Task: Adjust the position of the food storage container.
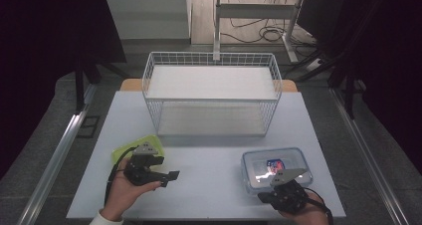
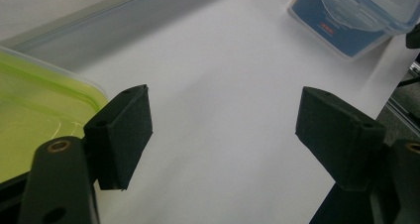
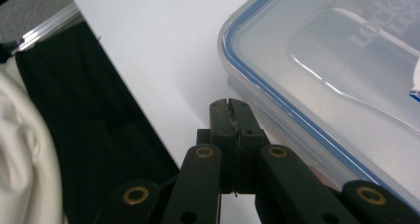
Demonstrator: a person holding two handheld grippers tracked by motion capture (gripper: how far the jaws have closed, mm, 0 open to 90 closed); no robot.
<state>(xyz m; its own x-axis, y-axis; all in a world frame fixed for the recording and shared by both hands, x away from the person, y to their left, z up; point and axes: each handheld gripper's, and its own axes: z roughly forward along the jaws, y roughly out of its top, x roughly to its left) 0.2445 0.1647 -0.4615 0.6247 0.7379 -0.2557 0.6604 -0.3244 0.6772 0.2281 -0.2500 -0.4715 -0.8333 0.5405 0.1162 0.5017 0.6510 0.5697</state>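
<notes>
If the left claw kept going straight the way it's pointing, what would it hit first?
Probably nothing close: the left claw, jaws open, faces bare white table. The blue-rimmed container lies farther on, toward the right of that line, so it might be met first; depth is unclear.

Black gripper [image 2: 225,135]; brass screws; white sleeve [image 1: 102,218]

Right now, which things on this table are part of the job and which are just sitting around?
In the job:
- blue-rimmed lidded container, close beside the shut right claw
- green-lidded container, next to the open left claw

Just lying about:
- white wire basket, at the table's far side
- cables on the floor
</notes>
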